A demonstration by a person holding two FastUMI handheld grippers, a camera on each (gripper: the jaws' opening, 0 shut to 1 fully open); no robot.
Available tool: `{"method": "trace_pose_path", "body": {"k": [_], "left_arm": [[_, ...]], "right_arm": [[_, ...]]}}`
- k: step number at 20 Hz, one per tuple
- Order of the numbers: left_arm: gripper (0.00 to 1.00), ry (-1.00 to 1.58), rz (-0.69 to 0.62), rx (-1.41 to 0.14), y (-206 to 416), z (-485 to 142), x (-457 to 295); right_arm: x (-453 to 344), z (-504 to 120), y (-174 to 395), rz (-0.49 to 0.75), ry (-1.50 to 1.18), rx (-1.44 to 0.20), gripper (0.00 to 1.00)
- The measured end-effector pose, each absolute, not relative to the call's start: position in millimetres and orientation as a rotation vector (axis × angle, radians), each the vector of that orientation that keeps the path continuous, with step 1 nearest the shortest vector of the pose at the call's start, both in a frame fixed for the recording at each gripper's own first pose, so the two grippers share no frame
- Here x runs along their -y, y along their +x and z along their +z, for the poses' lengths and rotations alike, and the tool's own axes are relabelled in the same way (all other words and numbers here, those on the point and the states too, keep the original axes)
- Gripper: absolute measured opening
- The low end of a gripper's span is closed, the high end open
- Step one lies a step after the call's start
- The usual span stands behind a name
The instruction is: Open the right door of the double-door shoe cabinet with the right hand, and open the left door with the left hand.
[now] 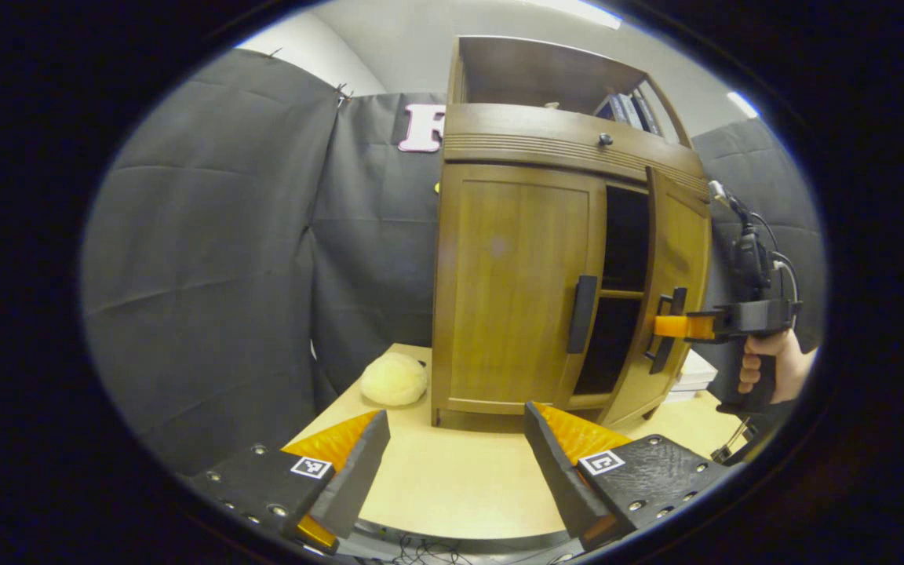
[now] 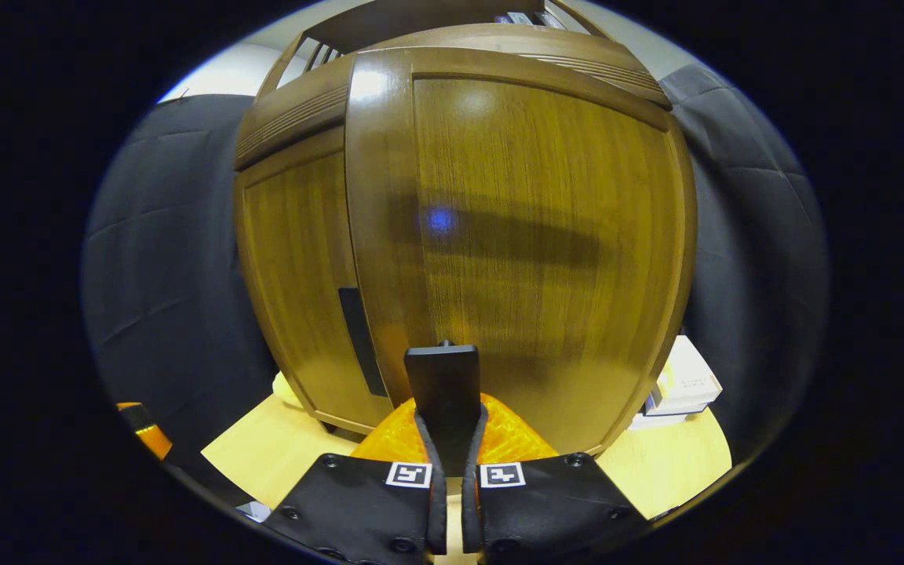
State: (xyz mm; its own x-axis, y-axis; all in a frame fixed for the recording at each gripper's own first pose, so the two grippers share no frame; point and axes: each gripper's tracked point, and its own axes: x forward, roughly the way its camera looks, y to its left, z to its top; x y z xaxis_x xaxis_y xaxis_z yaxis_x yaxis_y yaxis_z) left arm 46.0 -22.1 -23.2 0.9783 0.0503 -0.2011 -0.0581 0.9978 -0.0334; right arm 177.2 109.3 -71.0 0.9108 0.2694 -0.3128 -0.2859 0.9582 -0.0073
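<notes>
Currently, step: right door being pulled open; left door not yet started (judged from how things lay).
Shoe cabinet [image 1: 515,282]: stood upright on the table [image 1: 452,486], near its back edge, against the booth's dark cloth.
Right door [image 2: 530,235]: swung partly out from the cabinet front, a dark gap showing between it and the left door.
Right door handle [image 2: 442,392]: dark vertical bar on the door's inner edge, pinched between the right gripper's fingers.
Right gripper [image 2: 452,439]: jaws closed tight on that handle, both fingers pressing it; in the left gripper view it [image 1: 668,326] was seen from the side at the handle, a hand [image 1: 770,365] on its grip.
Left door [image 1: 511,286]: flush with the cabinet front, closed.
Left door handle [image 1: 582,314]: dark vertical bar at the door's right edge, untouched.
Left gripper [image 1: 452,435]: jaws wide apart, holding nothing, hovering low over the table in front of the cabinet, well apart from the left door handle.
Next move, judged: right door wants swinging wider; left gripper needs to rise and advance to the left door handle, then close on it.
Cabinet interior: dark behind the gap, one shelf edge visible; contents could not be told.
Top shelf of cabinet: open, some upright items at its right end, too small to identify.
Beside cabinet: pale round soft thing [image 1: 394,380] on the table just left of its base; white stacked boxes [image 2: 683,384] to its right.
</notes>
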Motion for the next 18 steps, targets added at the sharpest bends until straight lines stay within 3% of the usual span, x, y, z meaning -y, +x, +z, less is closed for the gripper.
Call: {"method": "trace_pose_path", "body": {"k": [3, 4, 10, 13, 18], "left_arm": [[1.00, -0.053, 0.072, -0.191, 56.6, -8.9, 41.8], [1.00, -0.070, 0.075, -0.186, 61.9, -5.4, 49.8], [1.00, -0.081, 0.106, -0.167, 77.8, 8.7, 87.1], [1.00, -0.106, 0.081, -0.181, 84.7, 8.2, 113.5], [1.00, -0.072, 0.046, -0.172, 101.0, 18.1, 145.6]], "right_arm": [[-111.9, -69.4, 176.5, 0.338, -0.059, -0.319, 0.05], [-113.3, -68.5, 176.3, 0.355, -0.056, -0.317, 0.09], [-114.0, -50.6, 173.8, 0.438, -0.068, -0.322, 0.09], [-111.8, -41.9, 175.3, 0.464, -0.057, -0.317, 0.05], [-106.4, -31.7, 175.8, 0.493, -0.039, -0.334, 0.09]]}}
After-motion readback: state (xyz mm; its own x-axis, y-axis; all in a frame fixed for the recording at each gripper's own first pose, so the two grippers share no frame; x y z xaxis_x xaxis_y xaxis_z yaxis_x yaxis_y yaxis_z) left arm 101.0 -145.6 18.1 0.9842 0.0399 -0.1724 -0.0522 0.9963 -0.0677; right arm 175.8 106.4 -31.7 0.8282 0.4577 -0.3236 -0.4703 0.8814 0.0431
